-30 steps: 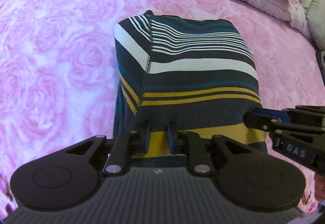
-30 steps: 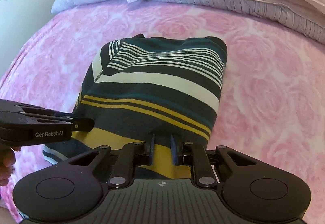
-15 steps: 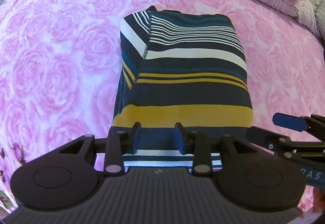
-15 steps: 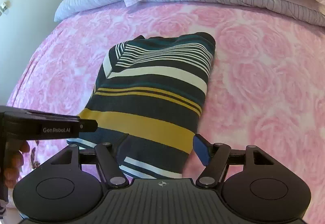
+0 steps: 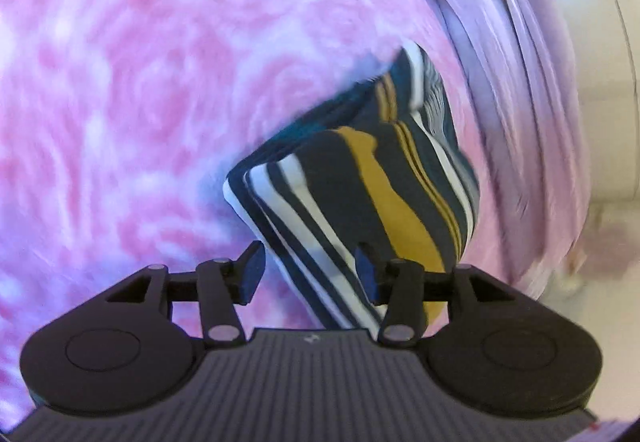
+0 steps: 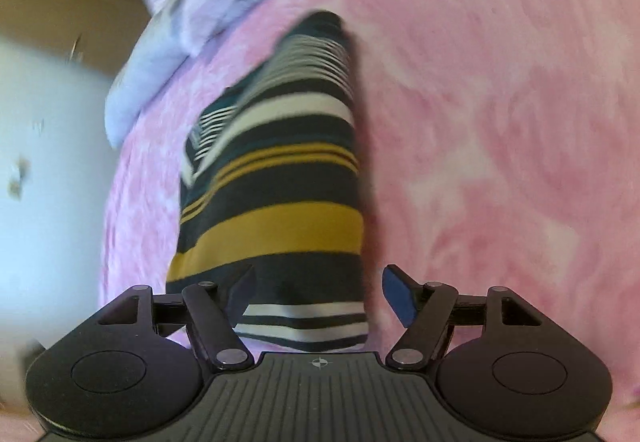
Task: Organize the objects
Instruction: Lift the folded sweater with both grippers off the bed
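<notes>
We see a folded striped garment (image 5: 372, 177) lying on a bed covered by a pink rose-patterned blanket (image 5: 140, 89). The cloth carries dark navy, white, teal and mustard-yellow bands, with one broad yellow stripe across its middle. Both views are smeared by motion blur, so fine detail is lost.

In the left wrist view our left gripper (image 5: 308, 272) has its fingers apart, one on each side of the garment's near corner; the left finger sits over bare blanket and the right finger (image 5: 366, 274) overlaps the striped cloth. We cannot tell whether either finger touches the fabric. Beyond the garment, lilac pillows (image 5: 520, 81) lie along the blanket's far edge.

In the right wrist view our right gripper (image 6: 318, 292) is also spread wide, with the garment's near end (image 6: 280, 226) lying between the fingers. The left finger overlaps the cloth's edge, while the blue-padded right finger (image 6: 398, 296) stands over pink blanket just beside it. Pale pillows (image 6: 192, 13) and a white wall (image 6: 48, 161) show at the upper left.
</notes>
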A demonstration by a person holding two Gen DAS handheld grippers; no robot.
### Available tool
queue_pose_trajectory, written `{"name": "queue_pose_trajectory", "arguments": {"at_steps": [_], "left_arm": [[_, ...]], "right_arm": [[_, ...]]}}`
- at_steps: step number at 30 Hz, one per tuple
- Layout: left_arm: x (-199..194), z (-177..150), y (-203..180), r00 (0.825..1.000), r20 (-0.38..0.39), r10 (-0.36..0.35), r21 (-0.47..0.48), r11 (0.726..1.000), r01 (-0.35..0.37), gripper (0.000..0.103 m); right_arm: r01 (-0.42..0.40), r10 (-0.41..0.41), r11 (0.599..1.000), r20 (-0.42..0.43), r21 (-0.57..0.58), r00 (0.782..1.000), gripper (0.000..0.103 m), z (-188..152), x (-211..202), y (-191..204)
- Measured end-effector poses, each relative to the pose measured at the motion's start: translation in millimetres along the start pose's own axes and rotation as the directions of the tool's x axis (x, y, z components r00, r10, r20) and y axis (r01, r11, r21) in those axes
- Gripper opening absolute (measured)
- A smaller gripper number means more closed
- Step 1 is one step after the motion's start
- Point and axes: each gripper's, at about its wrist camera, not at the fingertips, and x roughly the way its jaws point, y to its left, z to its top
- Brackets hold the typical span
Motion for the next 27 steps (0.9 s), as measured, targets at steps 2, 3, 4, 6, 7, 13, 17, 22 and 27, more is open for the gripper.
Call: {"name": "queue_pose_trajectory", "arguments": {"at_steps": [2, 3, 4, 6, 7, 13, 17, 22, 27], "left_arm": [[14.9, -5.7, 8.6, 1.0, 0.025, -0.015, -0.043, 0.999, 0.016, 0.048], [21.9, -8.7, 12.4, 0.999, 0.032, -0.029, -0.063, 0.998, 0.031, 0.048], [26.5, -11.7, 16.8, 0.997, 0.062, -0.048, -0.078, 0.996, 0.053, 0.049], [30.4, -14.2, 18.8, 0.992, 0.102, -0.077, -0.084, 0.993, 0.085, 0.049], [31.8, -15.6, 17.8, 0.99, 0.115, -0.084, -0.087, 0.992, 0.095, 0.046], [14.4, 3.3, 12.4, 0.989, 0.111, -0.097, 0.025, 0.995, 0.095, 0.018], [-18.3, 42.9, 7.7, 0.982, 0.155, -0.106, 0.131, 0.988, 0.086, 0.017], [-25.4, 88.7, 24.8, 0.994, 0.101, -0.033, 0.222, 0.975, 0.009, 0.022], [-26.2, 78.6, 45.2, 0.998, 0.055, -0.045, 0.176, 0.984, 0.034, 0.036]], "right_arm": [[-0.048, 0.049, 0.994, -0.003, 0.095, 0.999, 0.068, -2.1, 13.5, -15.5], [-0.1, 0.099, 0.984, 0.01, 0.149, 0.995, 0.067, -3.4, 18.9, -22.8], [-0.141, 0.138, 0.969, 0.029, 0.201, 0.99, 0.067, -5.5, 24.2, -28.8], [-0.208, 0.199, 0.94, 0.062, 0.272, 0.978, 0.067, -7.5, 33.5, -34.8], [-0.216, 0.202, 0.936, 0.077, 0.278, 0.976, 0.06, -8.9, 36.6, -34.6], [-0.22, 0.193, 0.938, 0.121, 0.27, 0.974, 0.025, -24.0, 30.0, -14.3], [-0.25, 0.237, 0.918, 0.078, 0.309, 0.968, 0.023, -64.2, 31.8, 22.0], [-0.185, 0.235, 0.907, -0.089, 0.379, 0.968, 0.041, -103.3, 72.5, 53.6], [-0.111, 0.14, 0.97, -0.124, 0.218, 0.982, 0.067, -68.7, 50.3, 39.5]]}}
